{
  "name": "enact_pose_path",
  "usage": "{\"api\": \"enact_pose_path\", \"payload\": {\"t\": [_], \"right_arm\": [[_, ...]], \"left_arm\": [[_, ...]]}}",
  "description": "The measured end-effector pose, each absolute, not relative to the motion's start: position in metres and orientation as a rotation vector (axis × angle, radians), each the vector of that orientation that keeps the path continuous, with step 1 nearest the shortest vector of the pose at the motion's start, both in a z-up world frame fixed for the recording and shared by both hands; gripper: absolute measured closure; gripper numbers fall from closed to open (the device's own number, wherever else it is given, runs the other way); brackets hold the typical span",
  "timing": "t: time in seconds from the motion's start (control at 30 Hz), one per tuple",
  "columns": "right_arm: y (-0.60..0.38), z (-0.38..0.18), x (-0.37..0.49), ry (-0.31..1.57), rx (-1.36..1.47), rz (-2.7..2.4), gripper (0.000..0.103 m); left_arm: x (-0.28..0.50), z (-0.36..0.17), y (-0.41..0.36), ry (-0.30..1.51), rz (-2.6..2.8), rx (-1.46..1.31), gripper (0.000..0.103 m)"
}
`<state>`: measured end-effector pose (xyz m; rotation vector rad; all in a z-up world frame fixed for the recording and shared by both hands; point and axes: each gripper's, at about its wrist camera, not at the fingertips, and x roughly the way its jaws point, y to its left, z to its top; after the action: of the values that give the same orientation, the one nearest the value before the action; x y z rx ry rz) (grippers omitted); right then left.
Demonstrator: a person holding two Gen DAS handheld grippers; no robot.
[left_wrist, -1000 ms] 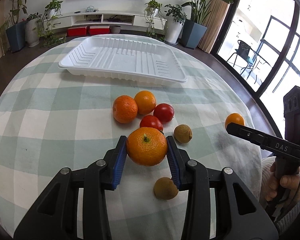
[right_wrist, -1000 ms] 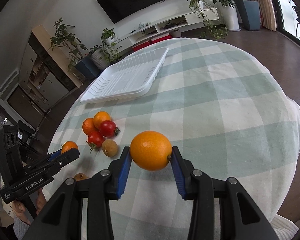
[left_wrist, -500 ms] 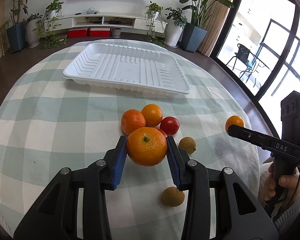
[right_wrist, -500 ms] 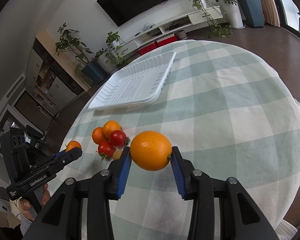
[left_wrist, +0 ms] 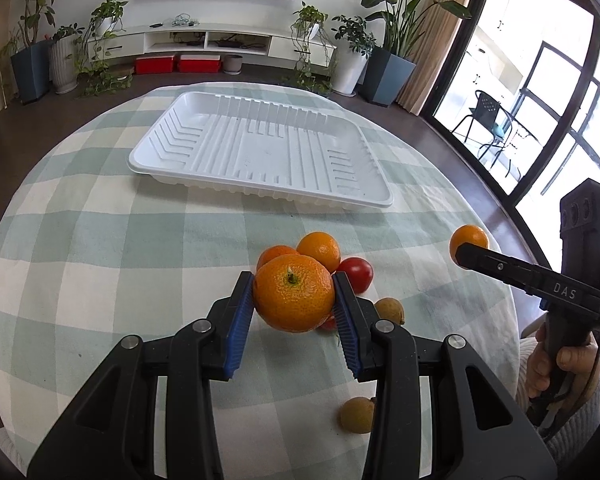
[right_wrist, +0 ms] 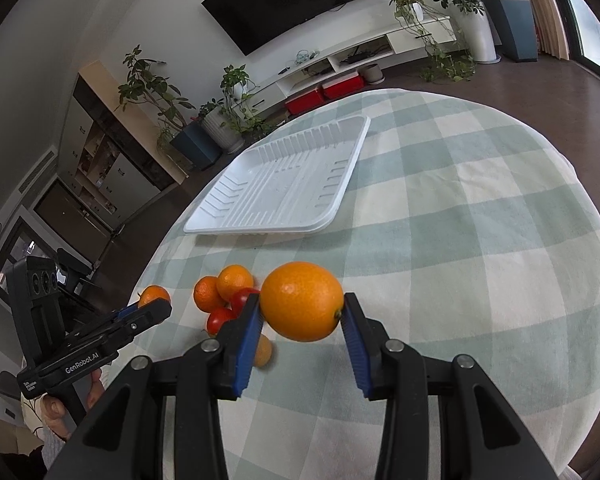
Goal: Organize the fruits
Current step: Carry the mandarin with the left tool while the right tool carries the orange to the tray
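Here both grippers carry fruit above the checked cloth, left gripper (left_wrist: pixel 294 298) clamped on a mandarin (left_wrist: pixel 293 293), right gripper (right_wrist: pixel 302 312) clamped on an orange (right_wrist: pixel 302 306), with the empty white tray (left_wrist: pixel 236 142) upper centre of both frames, long side across the left gripper's heading.

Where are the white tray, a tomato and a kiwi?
Tray (left_wrist: pixel 260 156), left wrist view, on its ribbed floor.
Tomato (left_wrist: pixel 358 273), left wrist view, on its red skin right of the held orange.
Kiwi (left_wrist: pixel 356 414), left wrist view, on its brown skin near the gripper finger.
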<state>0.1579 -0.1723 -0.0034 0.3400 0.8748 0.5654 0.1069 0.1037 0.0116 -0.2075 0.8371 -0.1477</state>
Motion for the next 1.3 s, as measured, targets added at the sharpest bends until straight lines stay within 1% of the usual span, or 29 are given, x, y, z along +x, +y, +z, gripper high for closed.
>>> {"api": "enact_pose_path", "payload": {"t": [0.33, 0.9, 1.3], "right_arm": [[-0.160, 0.007, 0.179, 0.855, 0.318, 0.586, 0.060], [-0.139, 0.015, 0.208, 0.849, 0.281, 0.606, 0.060], [-0.130, 0.013, 0.230, 0.854, 0.260, 0.607, 0.060]], "left_arm": [[0.130, 0.019, 0.114, 0.830, -0.142, -0.204, 0.067], [0.166, 0.018, 0.132, 0.840, -0.135, -0.206, 0.067], [0.196, 0.020, 0.137, 0.844, -0.136, -0.197, 0.067]]}}
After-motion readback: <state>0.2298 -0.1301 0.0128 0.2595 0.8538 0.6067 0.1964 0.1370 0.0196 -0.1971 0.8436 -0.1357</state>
